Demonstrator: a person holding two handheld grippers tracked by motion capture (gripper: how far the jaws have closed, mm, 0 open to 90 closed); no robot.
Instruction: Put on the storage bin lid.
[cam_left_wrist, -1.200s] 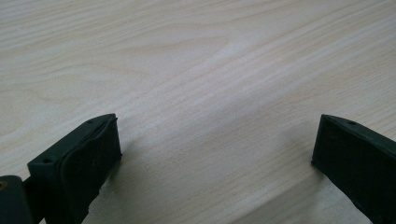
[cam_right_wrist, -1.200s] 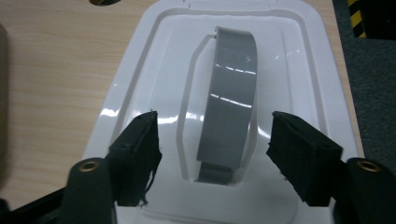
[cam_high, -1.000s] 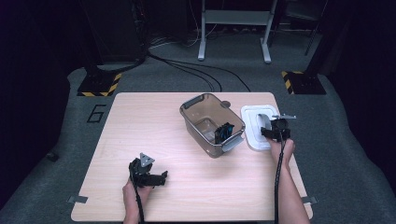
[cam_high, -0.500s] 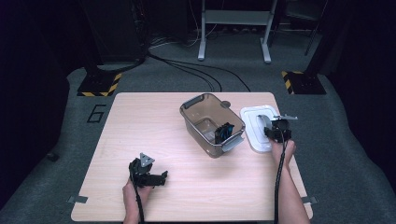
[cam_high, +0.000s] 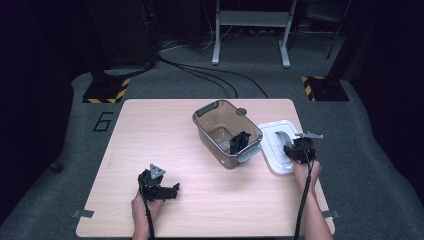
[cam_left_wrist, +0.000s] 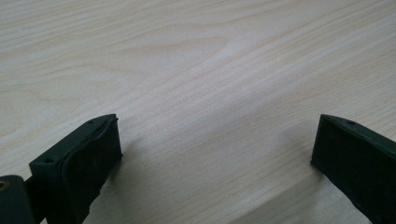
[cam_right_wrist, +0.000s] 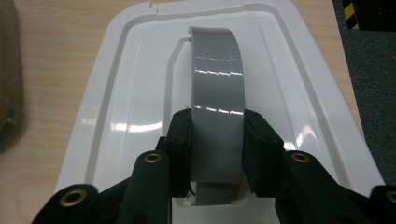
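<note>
High view, layout: a wooden table (cam_high: 150, 135) carries a clear plastic bin (cam_high: 226, 131) near its middle, with a white lid (cam_high: 275, 145) lying flat just beside the bin, toward the table's right edge.
Bin contents: something dark and small (cam_high: 240, 141) sits inside against the near wall; what it is I cannot tell.
Right gripper (cam_right_wrist: 216, 140): its jaws have just been closing and now pinch the lid's grey handle (cam_right_wrist: 216, 84) from both sides, pads pressed against its edges.
Lid position: off the bin, resting on the table, seemingly not yet lifted clear.
Left gripper (cam_high: 170, 190): low over bare wood at the front left, well apart from bin and lid; in the left gripper view its jaws stand spread wide with nothing between them.
Done: the handle is gripped.
Left to do: judging by the layout, raise the lid, carry it over the bin and seat it on the rim.
Progress: early, about a third by my reckoning.
</note>
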